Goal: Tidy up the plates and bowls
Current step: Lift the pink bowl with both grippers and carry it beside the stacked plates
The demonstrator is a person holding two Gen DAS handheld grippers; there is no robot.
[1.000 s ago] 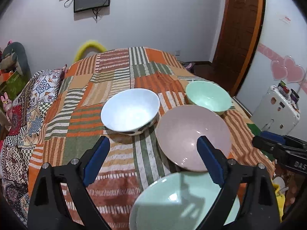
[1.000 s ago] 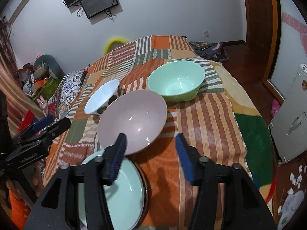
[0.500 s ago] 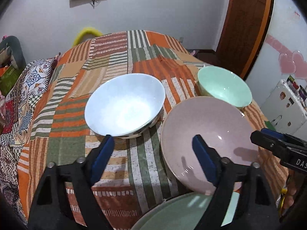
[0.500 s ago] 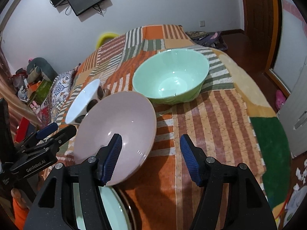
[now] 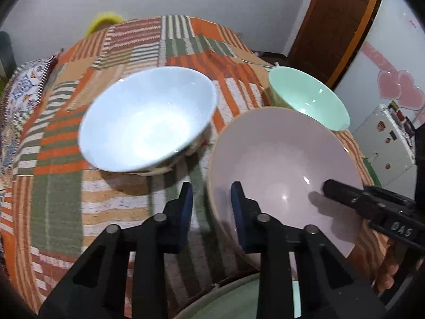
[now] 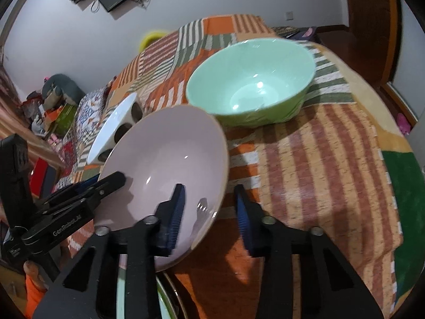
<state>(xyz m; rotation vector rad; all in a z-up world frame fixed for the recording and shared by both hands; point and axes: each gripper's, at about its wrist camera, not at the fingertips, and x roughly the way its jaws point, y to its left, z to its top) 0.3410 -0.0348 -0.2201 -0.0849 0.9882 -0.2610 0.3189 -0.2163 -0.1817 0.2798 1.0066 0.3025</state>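
A pink bowl [image 5: 287,159] [image 6: 170,164] sits on the striped cloth [image 5: 106,199]. My left gripper [image 5: 209,207] straddles its left rim, one finger outside and one inside, jaws partly closed with a gap to the rim. My right gripper [image 6: 208,210] straddles its right rim, also part closed with gaps. A white bowl [image 5: 148,122] [image 6: 111,127] stands to the left, a green bowl [image 5: 308,98] [image 6: 252,79] behind. A pale green plate [image 5: 239,303] [image 6: 120,292] lies at the near edge.
The cloth [image 6: 318,172] covers a round table whose edge drops off on the right. A white cabinet [image 5: 385,138] stands to the right, a wooden door [image 5: 340,26] behind it. Clutter [image 6: 53,106] lies along the left wall.
Both grippers moved forward and down to the pink bowl's opposite rims. Both jaws narrowed from wide open around the rim.
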